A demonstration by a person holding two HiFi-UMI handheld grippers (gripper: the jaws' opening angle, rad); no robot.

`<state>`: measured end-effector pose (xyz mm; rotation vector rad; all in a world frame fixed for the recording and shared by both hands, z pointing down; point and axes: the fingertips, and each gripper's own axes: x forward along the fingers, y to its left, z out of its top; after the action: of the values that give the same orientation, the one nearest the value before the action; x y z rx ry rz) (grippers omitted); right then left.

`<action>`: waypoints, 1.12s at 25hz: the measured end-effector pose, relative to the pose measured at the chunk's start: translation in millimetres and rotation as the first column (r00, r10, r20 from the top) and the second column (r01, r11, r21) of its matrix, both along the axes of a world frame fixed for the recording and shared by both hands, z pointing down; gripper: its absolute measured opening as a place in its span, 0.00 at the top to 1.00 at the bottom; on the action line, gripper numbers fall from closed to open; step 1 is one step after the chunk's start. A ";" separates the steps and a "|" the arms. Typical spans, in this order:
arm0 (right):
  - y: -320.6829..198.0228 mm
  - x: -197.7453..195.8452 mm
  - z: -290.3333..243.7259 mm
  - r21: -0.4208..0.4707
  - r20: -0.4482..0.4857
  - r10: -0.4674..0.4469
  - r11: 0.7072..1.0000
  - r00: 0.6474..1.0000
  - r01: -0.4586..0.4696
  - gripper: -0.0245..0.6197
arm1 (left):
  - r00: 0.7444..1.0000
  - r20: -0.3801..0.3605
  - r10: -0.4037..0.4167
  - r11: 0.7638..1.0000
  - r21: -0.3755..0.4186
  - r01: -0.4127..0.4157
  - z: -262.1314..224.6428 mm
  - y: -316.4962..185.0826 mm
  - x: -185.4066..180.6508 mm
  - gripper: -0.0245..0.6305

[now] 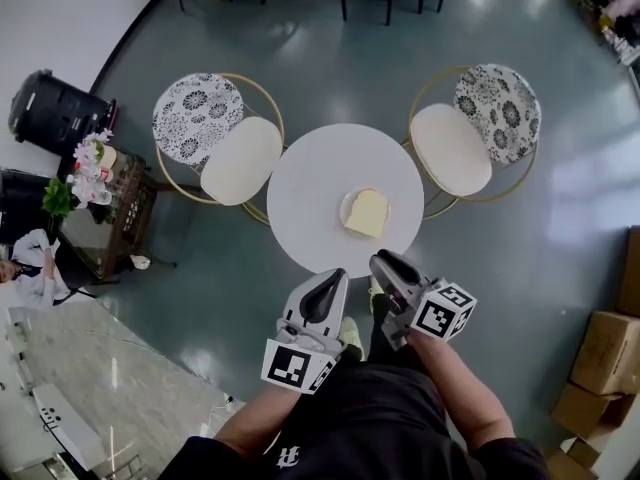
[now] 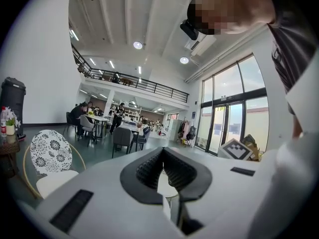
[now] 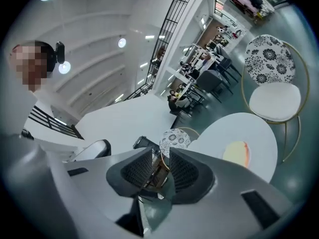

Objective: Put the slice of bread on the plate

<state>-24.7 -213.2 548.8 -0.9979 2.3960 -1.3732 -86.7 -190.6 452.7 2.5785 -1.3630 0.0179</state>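
Observation:
A pale yellow slice of bread (image 1: 367, 212) lies on a small white plate (image 1: 346, 206) on the round white table (image 1: 310, 183). In the right gripper view the bread (image 3: 237, 153) shows at the right on the table (image 3: 249, 128), well away from the jaws. Both grippers are held close to the person's body, on the near side of the table. My left gripper (image 1: 335, 278) (image 2: 162, 151) has its pads together and holds nothing. My right gripper (image 1: 385, 261) (image 3: 162, 156) stands a little open, with a narrow gap and nothing between the pads.
Two gold-framed chairs with floral backs (image 1: 215, 133) (image 1: 480, 128) flank the table. At the left are a dark side table with flowers (image 1: 100, 183) and a black bin (image 1: 50, 108). Cardboard boxes (image 1: 600, 358) sit at the right, a marble counter (image 1: 80, 388) at lower left.

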 end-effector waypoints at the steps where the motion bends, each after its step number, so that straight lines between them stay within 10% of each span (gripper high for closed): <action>1: 6.3 -2.7 -9.2 0.017 -0.006 -0.011 1.000 1.000 0.011 0.79 | 1.000 -0.002 0.006 1.000 0.004 -0.006 -5.1 6.9 0.6 0.95; 28: 115.6 -27.7 -187.6 0.380 -0.173 -0.008 0.922 0.985 0.074 0.95 | 0.995 -0.012 0.101 0.983 0.152 -0.098 -112.5 101.6 0.4 0.95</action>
<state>-52.4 -97.6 361.2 -0.9895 2.6785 -0.7992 -86.3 -88.9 340.3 2.7623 -1.2731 -0.0983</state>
